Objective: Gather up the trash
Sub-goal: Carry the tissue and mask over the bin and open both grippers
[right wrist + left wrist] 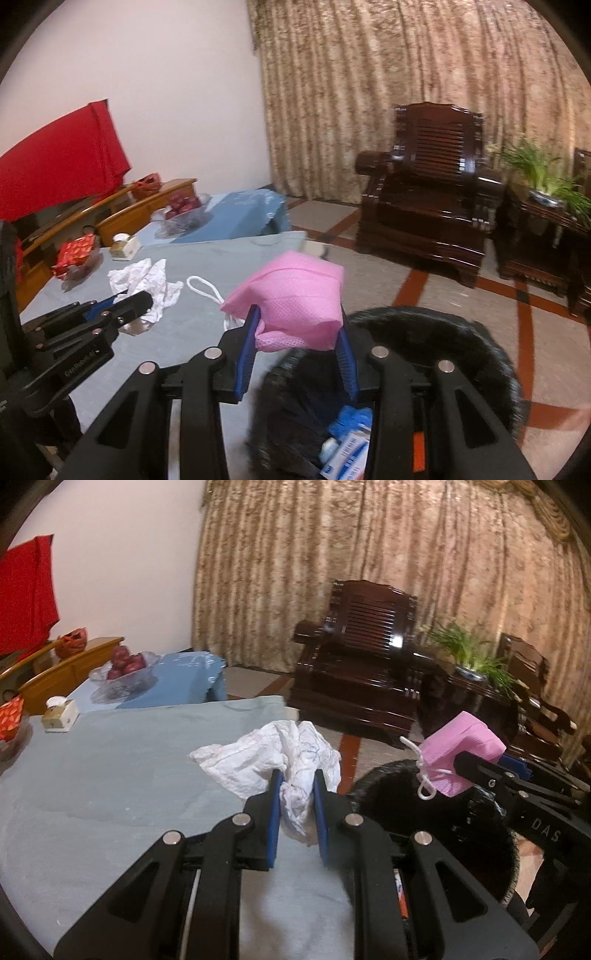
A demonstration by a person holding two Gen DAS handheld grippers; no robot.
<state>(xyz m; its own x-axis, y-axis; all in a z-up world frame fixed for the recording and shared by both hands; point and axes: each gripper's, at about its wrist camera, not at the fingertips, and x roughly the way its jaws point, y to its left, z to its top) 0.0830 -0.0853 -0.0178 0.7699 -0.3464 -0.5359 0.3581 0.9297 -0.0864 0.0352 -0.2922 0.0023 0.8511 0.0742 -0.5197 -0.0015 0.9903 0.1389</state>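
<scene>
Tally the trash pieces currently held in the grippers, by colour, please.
White crumpled paper, in the left gripper: 1
Pink face mask, in the right gripper, above the black bin: 1
Total: 2

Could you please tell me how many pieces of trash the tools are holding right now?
2: crumpled paper in the left tool above the table; pink mask in the right tool over the bin.

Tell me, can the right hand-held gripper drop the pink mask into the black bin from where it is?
Probably yes. The right hand-held gripper holds the pink mask at the black bin rim, and nothing blocks the opening below.
</scene>
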